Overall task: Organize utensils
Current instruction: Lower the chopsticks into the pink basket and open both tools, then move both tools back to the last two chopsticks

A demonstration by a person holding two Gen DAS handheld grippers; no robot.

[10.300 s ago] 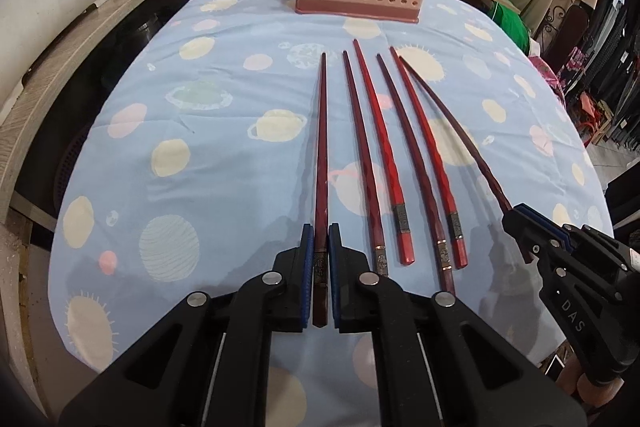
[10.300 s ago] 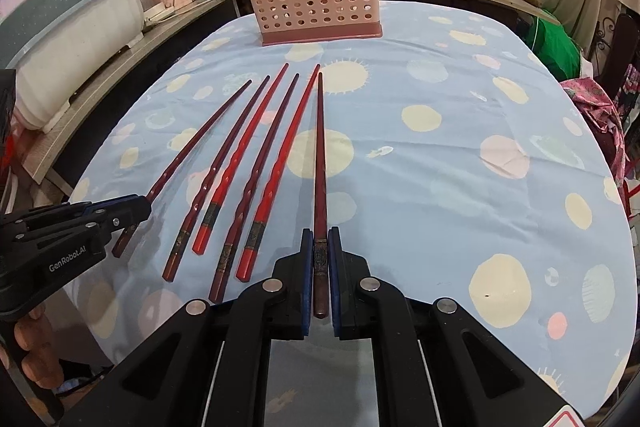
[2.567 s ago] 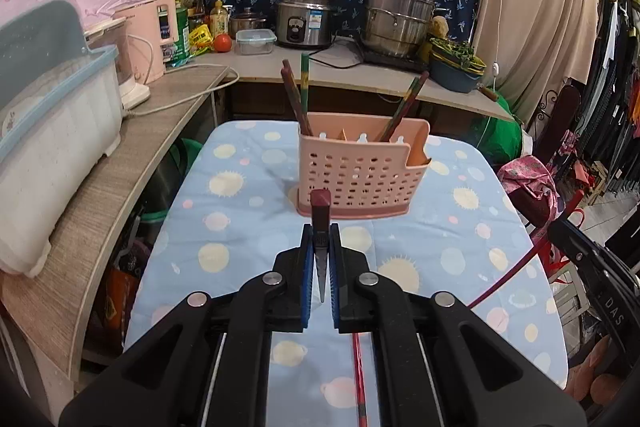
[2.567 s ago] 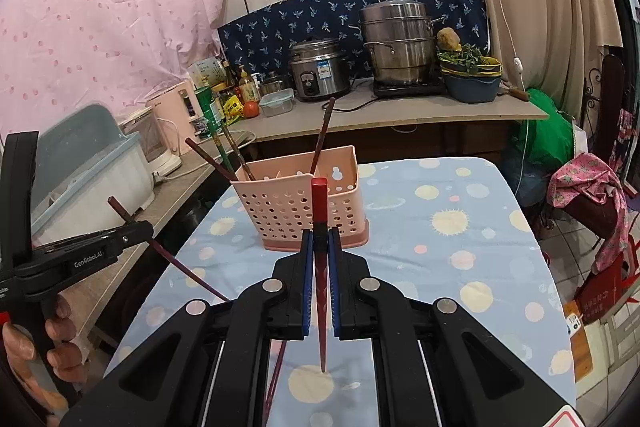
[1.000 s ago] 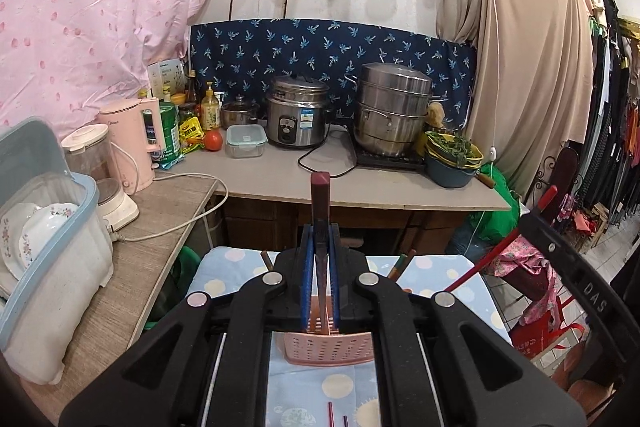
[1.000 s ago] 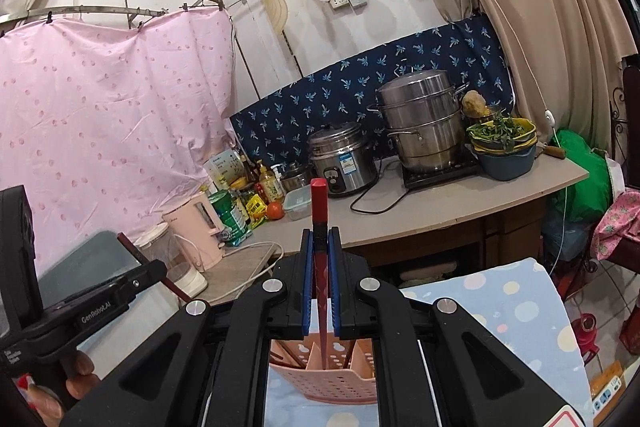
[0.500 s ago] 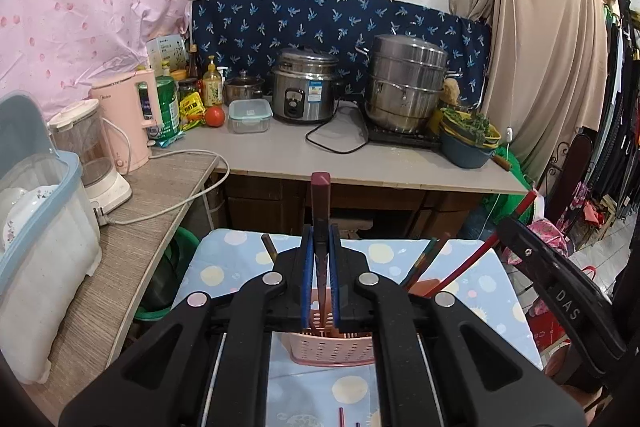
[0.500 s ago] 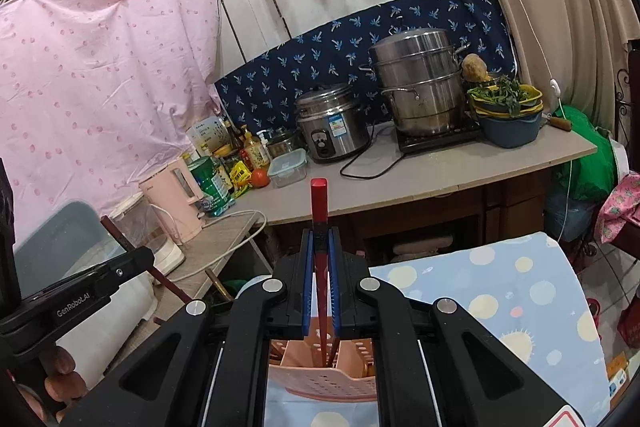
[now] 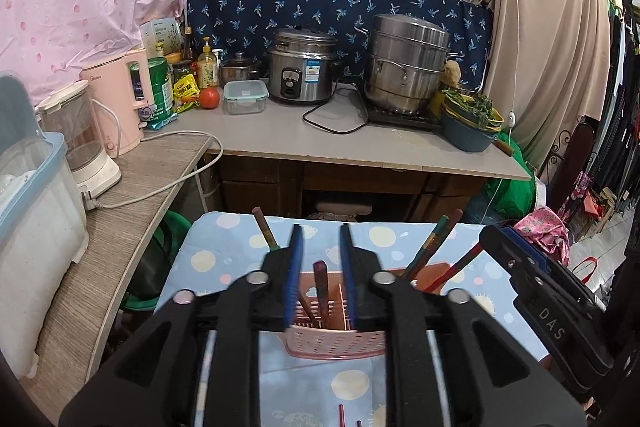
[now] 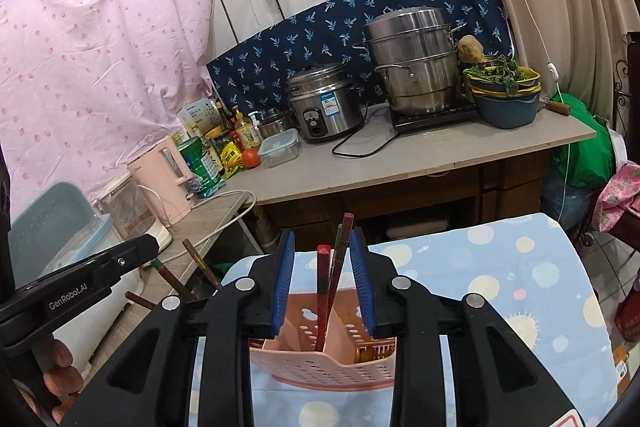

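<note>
Left gripper (image 9: 320, 259): jaws opening; a dark red chopstick (image 9: 321, 281) stands between the blue pads, clear of both, its lower end inside the holder. Released.
Right gripper (image 10: 323, 259): jaws opening; a bright red chopstick (image 10: 322, 283) stands between the pads with a gap on each side, lower end down in the holder. Released.
Pink holder (image 10: 320, 367): perforated plastic basket on the table, directly under both grippers; an inner wall divides it into compartments.
Holder contents: besides the 2 just let go, further chopsticks lean out of it, including 1 with a green band (image 9: 430, 245) on the right side in the left wrist view, and 1 tilted toward the left (image 9: 265, 227).
Table (image 10: 520, 267): blue cloth with pale spots; the tips of 2 chopsticks (image 9: 342, 415) still lie on it, on the near side of the holder.
Person: fingers (image 10: 56, 367) wrap the left gripper's handle, seen at the left edge of the right wrist view.
Far counter (image 9: 320, 135): rice cooker (image 9: 302, 69) and steel steamer pot (image 9: 408, 61).
</note>
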